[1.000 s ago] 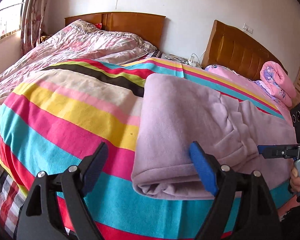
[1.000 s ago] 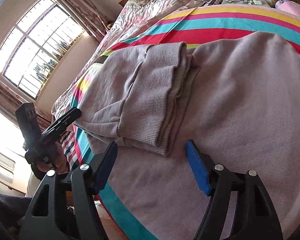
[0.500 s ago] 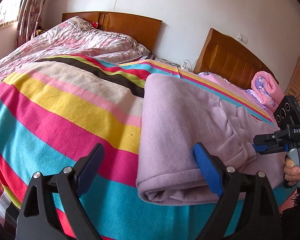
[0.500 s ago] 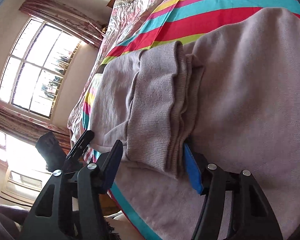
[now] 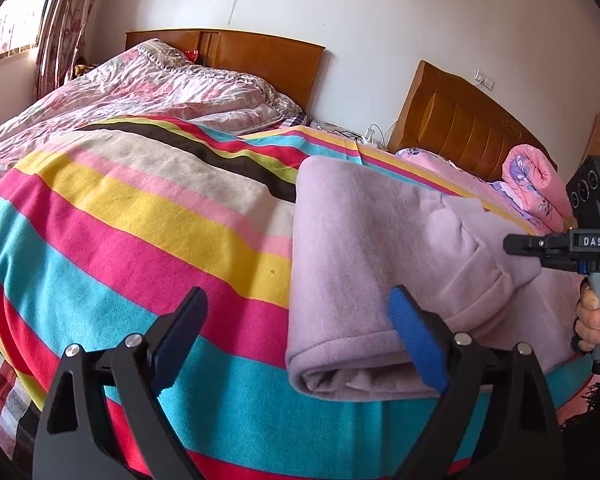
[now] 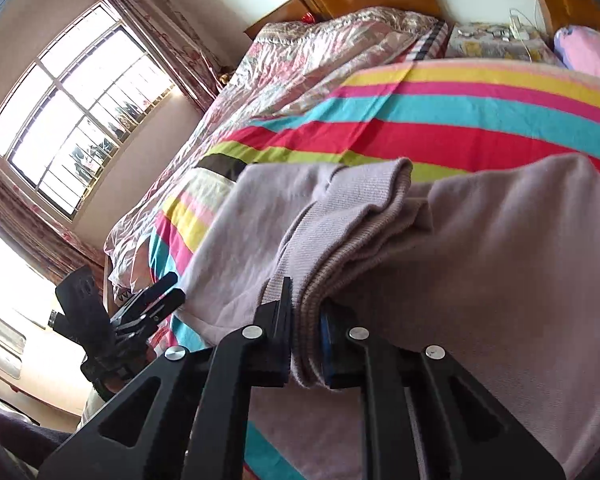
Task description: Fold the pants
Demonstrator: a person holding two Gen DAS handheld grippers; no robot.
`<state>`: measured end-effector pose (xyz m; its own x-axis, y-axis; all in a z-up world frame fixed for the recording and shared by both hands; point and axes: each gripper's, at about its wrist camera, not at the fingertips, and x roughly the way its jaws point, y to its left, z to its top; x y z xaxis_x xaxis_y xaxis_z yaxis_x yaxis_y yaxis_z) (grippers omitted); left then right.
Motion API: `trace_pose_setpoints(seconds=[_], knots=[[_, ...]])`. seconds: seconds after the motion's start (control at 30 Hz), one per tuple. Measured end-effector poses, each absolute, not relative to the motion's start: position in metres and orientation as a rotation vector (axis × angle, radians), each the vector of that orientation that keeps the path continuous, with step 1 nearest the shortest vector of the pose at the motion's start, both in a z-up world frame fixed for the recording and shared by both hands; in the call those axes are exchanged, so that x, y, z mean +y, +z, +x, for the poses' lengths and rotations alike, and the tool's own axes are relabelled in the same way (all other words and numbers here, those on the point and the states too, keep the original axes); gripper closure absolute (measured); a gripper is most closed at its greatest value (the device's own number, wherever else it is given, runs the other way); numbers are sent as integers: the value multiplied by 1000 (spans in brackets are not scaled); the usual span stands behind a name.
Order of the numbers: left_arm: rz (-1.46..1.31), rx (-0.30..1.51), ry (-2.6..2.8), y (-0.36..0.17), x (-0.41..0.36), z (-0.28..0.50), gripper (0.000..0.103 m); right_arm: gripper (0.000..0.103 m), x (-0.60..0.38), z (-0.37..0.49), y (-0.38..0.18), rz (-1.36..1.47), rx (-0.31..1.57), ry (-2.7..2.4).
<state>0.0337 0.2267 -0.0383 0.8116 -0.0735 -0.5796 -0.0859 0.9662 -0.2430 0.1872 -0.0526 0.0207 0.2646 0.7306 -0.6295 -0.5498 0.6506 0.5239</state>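
The right gripper (image 6: 305, 344) is closing on the ribbed waistband (image 6: 340, 248) of the lilac pants (image 5: 352, 264), which is hiding the blue pad. The near end of the pants is running out past the right wrist view's edge, and small items on the far nightstand (image 6: 488, 40) are blurring together.

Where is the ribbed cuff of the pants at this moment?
In the right wrist view, the cuff is low in the centre, pinched between the closing jaws of the right gripper, over the rest of the pants.
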Motion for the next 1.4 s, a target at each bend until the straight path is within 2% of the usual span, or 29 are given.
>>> trace_pose_setpoints(seconds=[0.1,0.17,0.3,0.37,0.57,0.77,0.9,1.07,1.2,1.23,1.27,1.3,1.33,1.4], knots=[[-227,620,-6,-29,220,26,8,89,-69,168,54,185,875,862],[-202,621,-11,-26,215,23,7,89,-93,159,48,201,900,810],[-199,637,-14,-30,210,31,7,89,-136,152,-25,307,1093,699],[-195,652,-21,-32,204,39,7,89,-142,153,-55,366,1122,696],[-109,607,-89,-7,168,47,6,89,-146,153,-45,378,1077,733],[-68,575,-179,18,134,63,2,89,-146,145,-43,346,1045,725],[49,682,-149,2,107,94,2,89,-153,148,-54,346,1060,701],[93,707,-150,-4,97,105,2,89,-141,133,-21,166,934,689],[101,812,-120,-25,98,121,2,90,-152,148,-54,276,1036,701],[110,854,-107,-32,99,125,2,88,-155,149,-53,284,1050,703],[130,881,-95,-37,99,128,2,78,-156,149,-47,260,1048,684],[146,890,-88,-38,100,129,2,59,-157,148,-40,223,1032,641],[137,879,-98,-33,102,129,2,55,-159,148,-32,192,1008,607],[55,841,-147,-15,111,132,2,55,-159,151,-16,158,946,625]])
